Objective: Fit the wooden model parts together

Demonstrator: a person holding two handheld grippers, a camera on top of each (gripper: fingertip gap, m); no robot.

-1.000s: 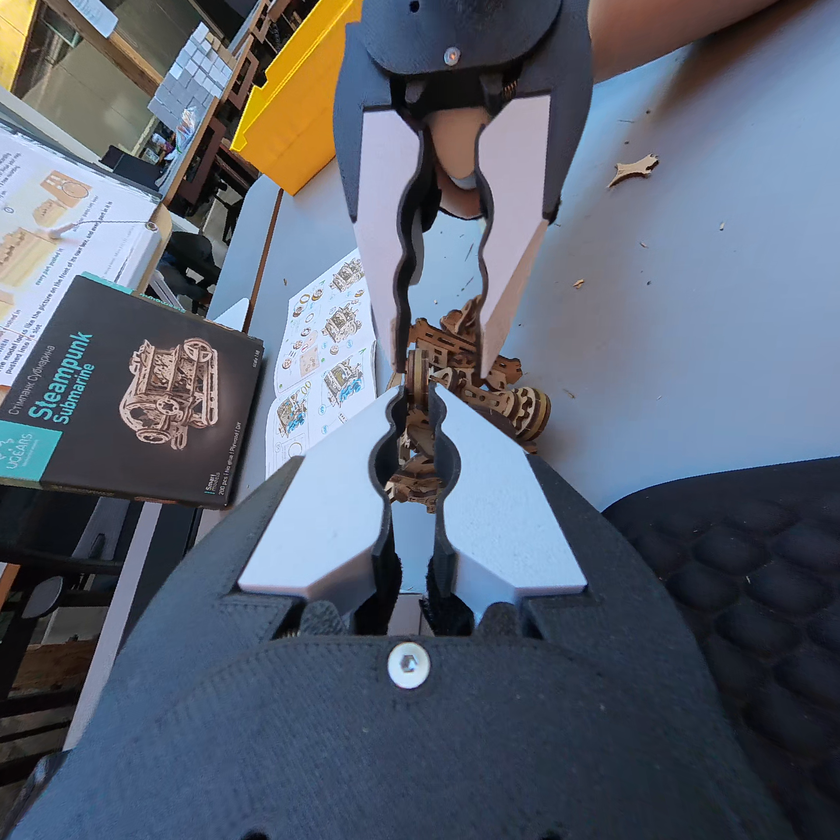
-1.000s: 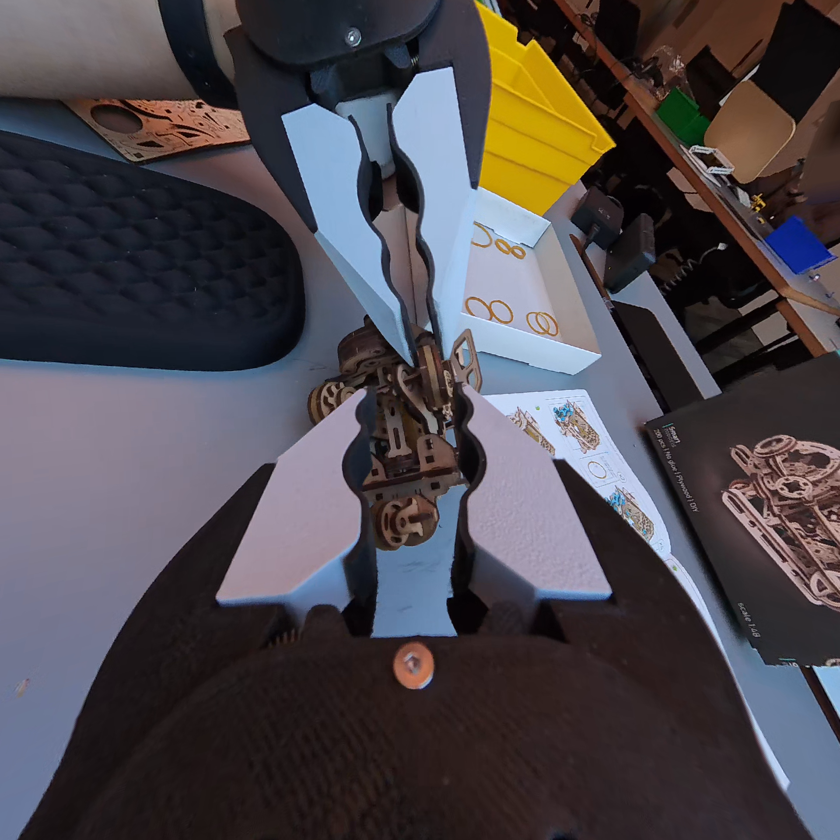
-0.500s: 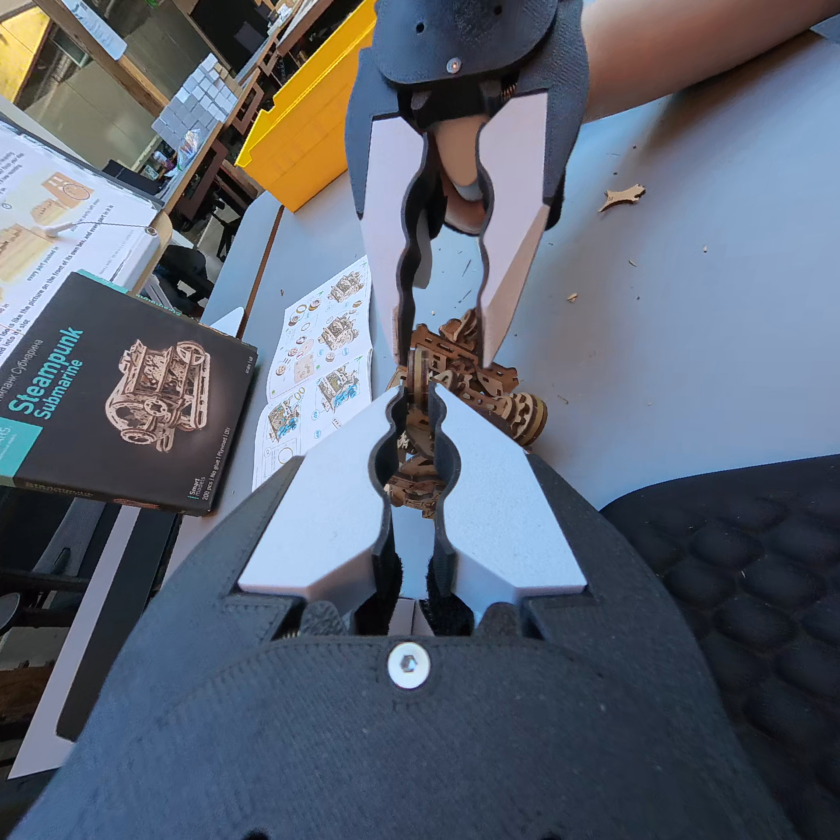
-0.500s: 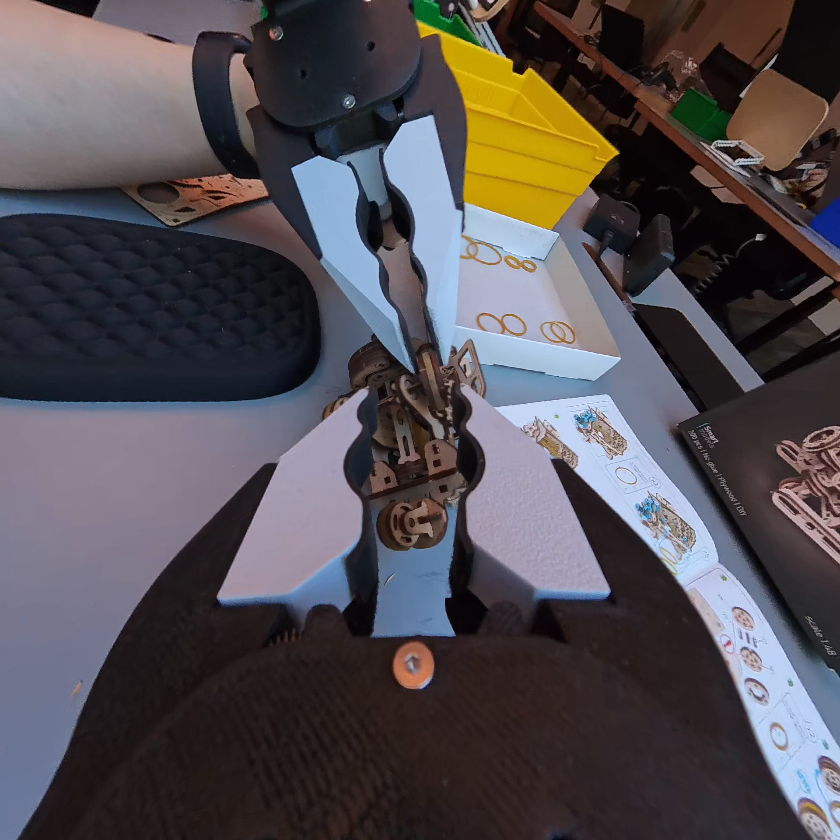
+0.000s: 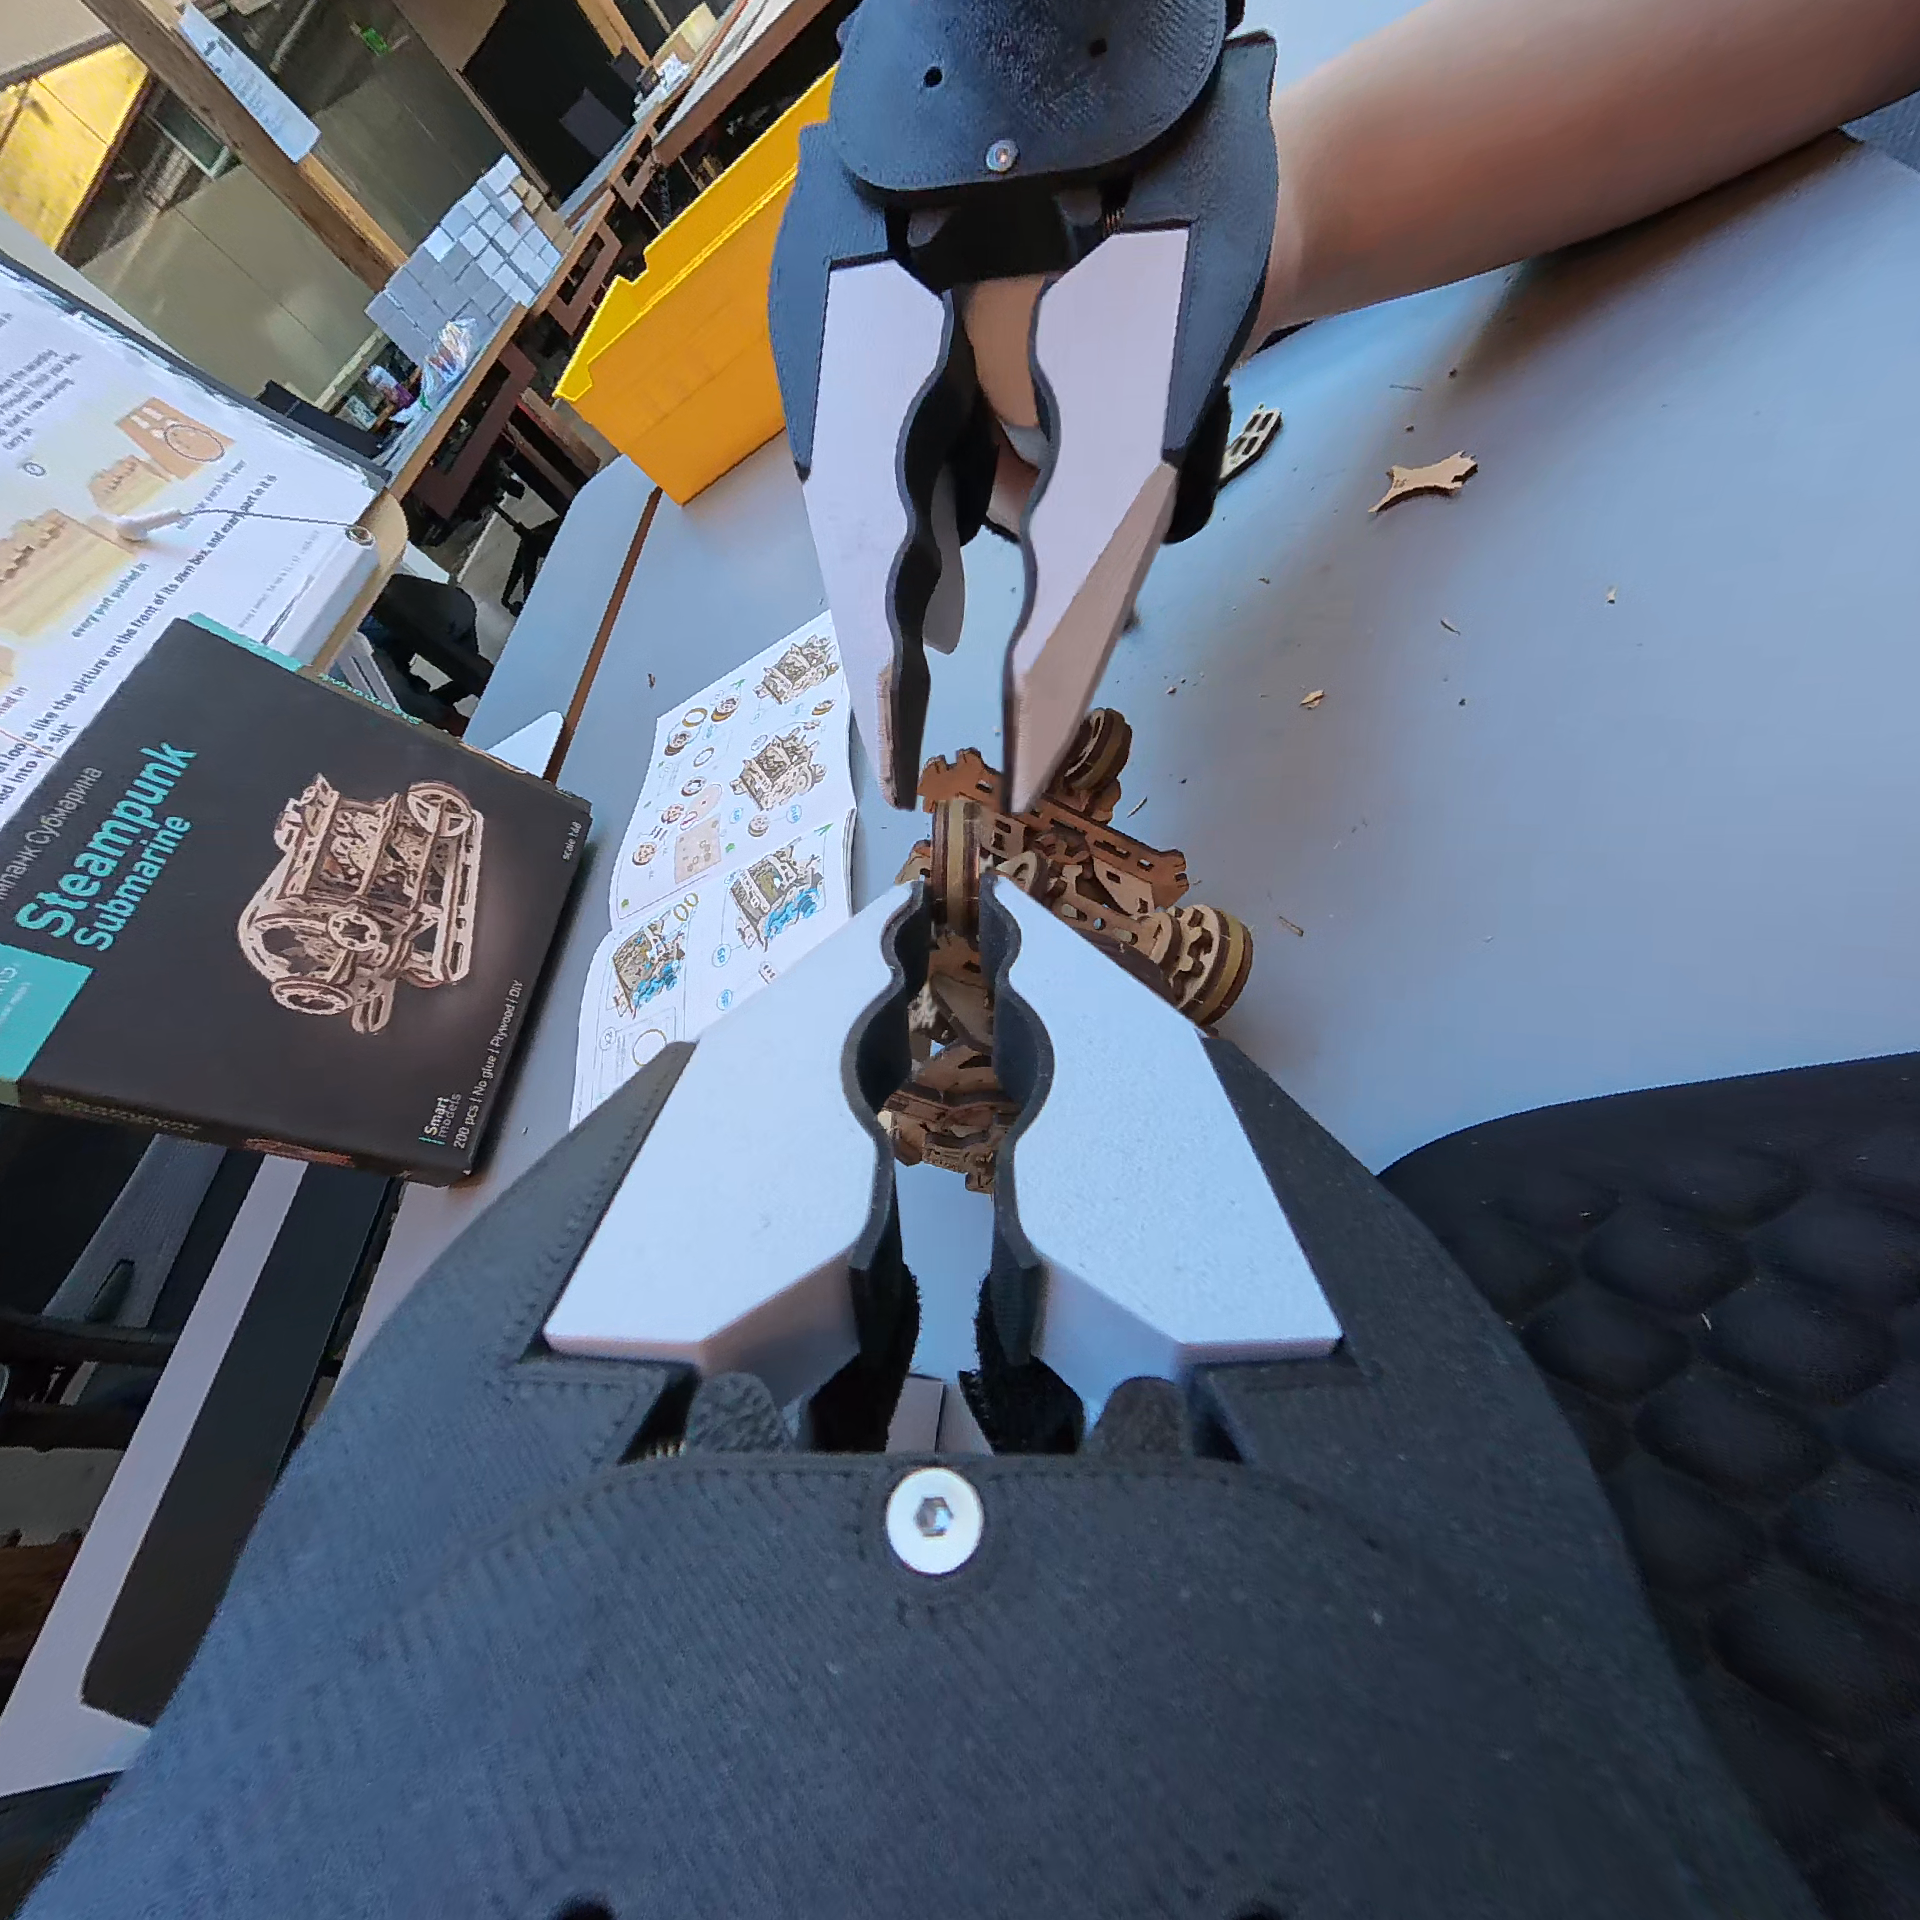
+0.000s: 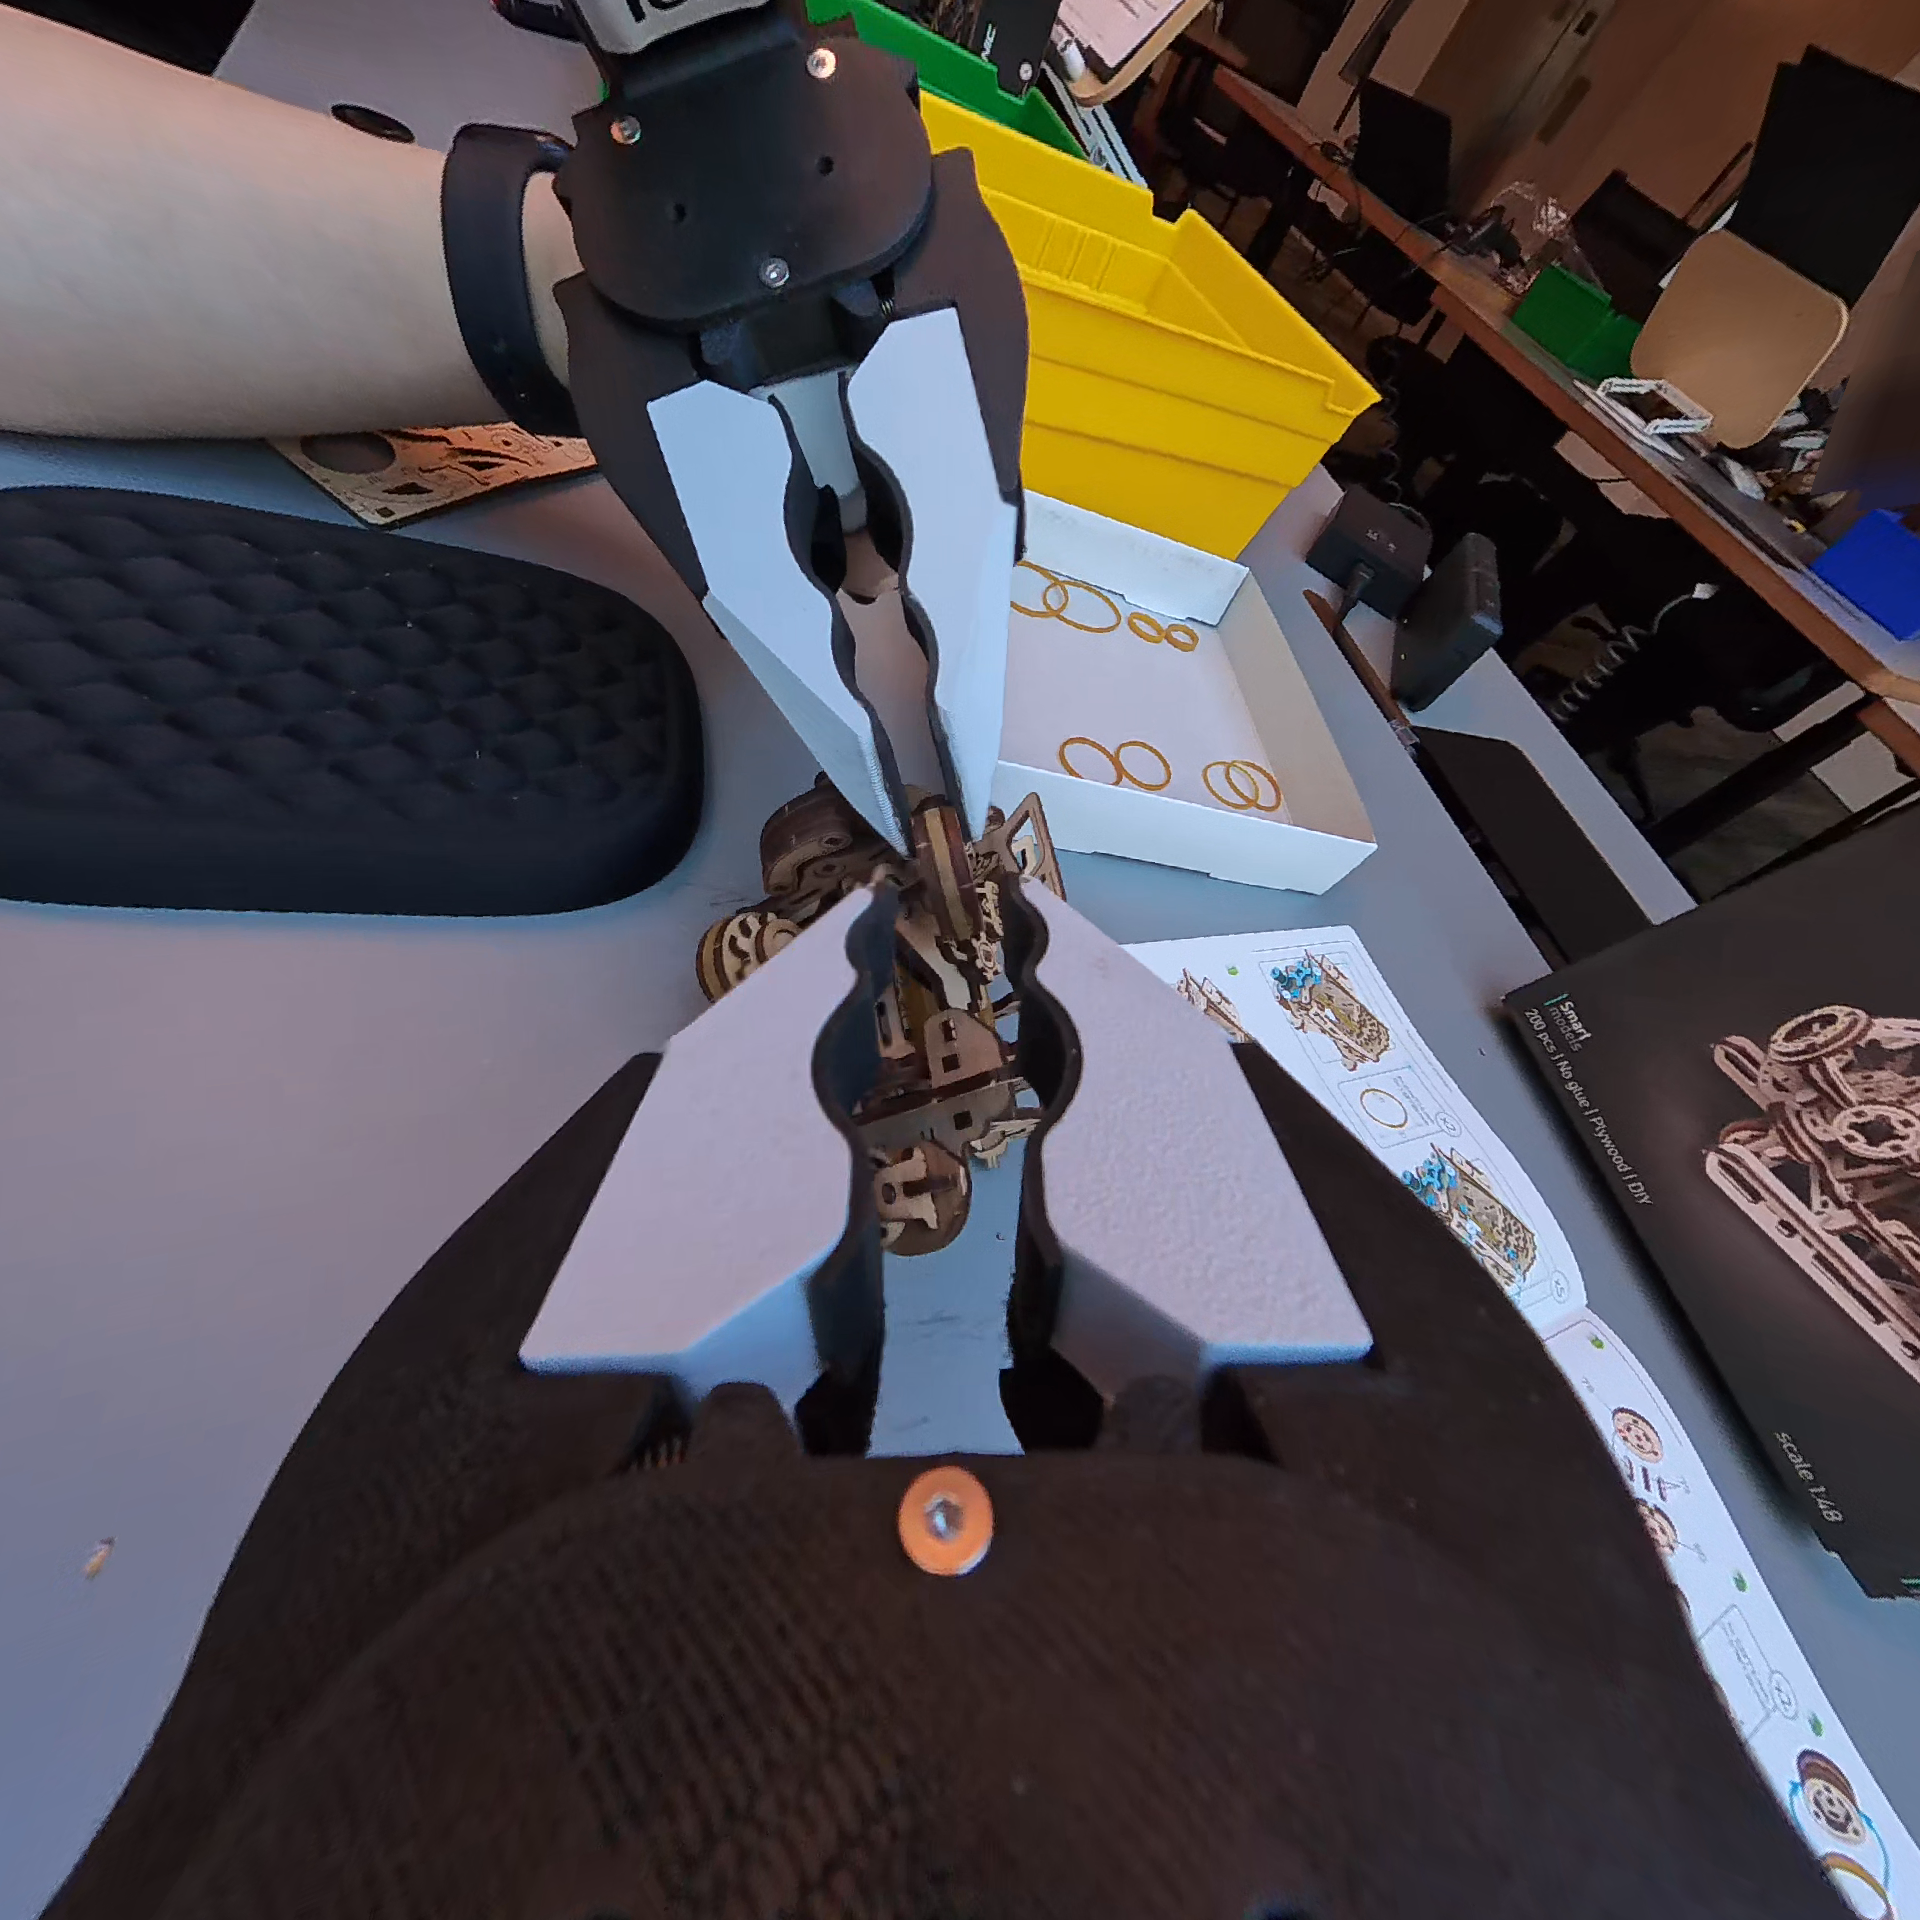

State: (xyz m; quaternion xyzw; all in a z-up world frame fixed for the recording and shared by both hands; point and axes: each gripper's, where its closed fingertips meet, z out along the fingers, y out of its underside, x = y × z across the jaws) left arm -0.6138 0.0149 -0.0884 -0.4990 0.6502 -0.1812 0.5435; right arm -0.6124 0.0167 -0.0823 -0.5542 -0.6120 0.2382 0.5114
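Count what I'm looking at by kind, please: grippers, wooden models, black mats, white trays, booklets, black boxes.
Grippers: 2, left gripper and right gripper
Model: 1
Mat: 1
Tray: 1
Booklet: 1
Box: 1
Total: 7

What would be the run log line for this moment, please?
phase: fitting | left gripper: shut on wooden model | right gripper: shut on wooden model | model: on grey table, between both jaws
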